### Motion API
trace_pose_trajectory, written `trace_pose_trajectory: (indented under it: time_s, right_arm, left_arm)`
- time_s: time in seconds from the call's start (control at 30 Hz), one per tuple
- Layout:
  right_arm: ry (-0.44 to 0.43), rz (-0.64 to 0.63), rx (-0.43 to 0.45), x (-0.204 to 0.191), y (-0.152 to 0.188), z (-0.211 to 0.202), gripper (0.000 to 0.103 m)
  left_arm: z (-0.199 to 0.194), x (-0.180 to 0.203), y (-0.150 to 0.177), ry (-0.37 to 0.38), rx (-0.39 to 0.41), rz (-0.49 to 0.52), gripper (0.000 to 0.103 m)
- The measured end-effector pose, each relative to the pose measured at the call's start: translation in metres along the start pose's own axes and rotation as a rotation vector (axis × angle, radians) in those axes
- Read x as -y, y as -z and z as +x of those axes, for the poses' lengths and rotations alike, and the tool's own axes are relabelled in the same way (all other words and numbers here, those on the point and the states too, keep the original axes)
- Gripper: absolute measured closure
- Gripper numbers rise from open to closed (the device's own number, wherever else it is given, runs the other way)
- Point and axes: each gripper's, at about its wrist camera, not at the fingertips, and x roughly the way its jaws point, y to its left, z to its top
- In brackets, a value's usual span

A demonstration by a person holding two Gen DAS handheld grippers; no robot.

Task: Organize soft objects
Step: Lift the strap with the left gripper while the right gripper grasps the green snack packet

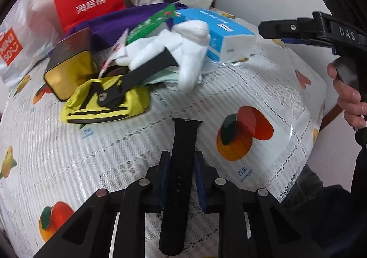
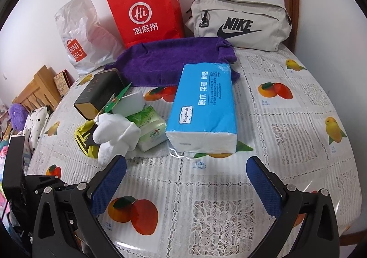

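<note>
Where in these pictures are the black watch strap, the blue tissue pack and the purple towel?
black watch strap [image 1: 182, 143], left wrist view, upper half above the pads
blue tissue pack [image 2: 204, 102], right wrist view, middle of its printed top
purple towel [image 2: 169, 58], right wrist view, centre of the cloth

A fruit-print table [image 2: 286, 125] bears a purple towel [image 2: 169, 61] and blue tissue pack [image 2: 204, 106].

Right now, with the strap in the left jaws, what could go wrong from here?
1. The black watch strap is pinched partway along, its long end sticking out free; it could slip from the left gripper.
2. The white glove sits loosely atop the pile beside the blue tissue pack; a swing may topple it.
3. The right gripper is open, holding nothing.
</note>
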Motion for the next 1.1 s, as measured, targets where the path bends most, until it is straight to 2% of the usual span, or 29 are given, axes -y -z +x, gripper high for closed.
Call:
trace_pose_trajectory:
  time_s: [0.07, 0.23, 0.57, 0.7, 0.93, 1.1]
  right_arm:
    - [-0.005, -0.005, 0.001, -0.002, -0.004, 0.000, 0.000]
    - [-0.033, -0.024, -0.006, -0.011, -0.016, 0.002, 0.000]
    - [-0.144, -0.153, -0.012, -0.063, -0.054, 0.030, 0.001]
    - [-0.158, -0.199, -0.032, -0.079, -0.067, 0.047, 0.004]
    - [-0.109, -0.424, -0.005, -0.113, -0.083, 0.065, 0.004]
    - [-0.136, -0.548, -0.030, -0.126, -0.094, 0.087, 0.004]
  left_arm:
    - [-0.004, -0.005, -0.001, 0.013, 0.007, -0.027, 0.083]
    - [-0.016, -0.018, -0.002, -0.022, 0.016, -0.074, 0.083]
    - [-0.047, -0.051, 0.006, -0.075, 0.042, -0.165, 0.083]
    - [-0.053, -0.065, 0.008, -0.101, 0.043, -0.200, 0.083]
    - [-0.053, -0.095, 0.002, -0.118, 0.053, -0.255, 0.083]
    - [-0.047, -0.117, -0.008, -0.118, 0.066, -0.288, 0.083]
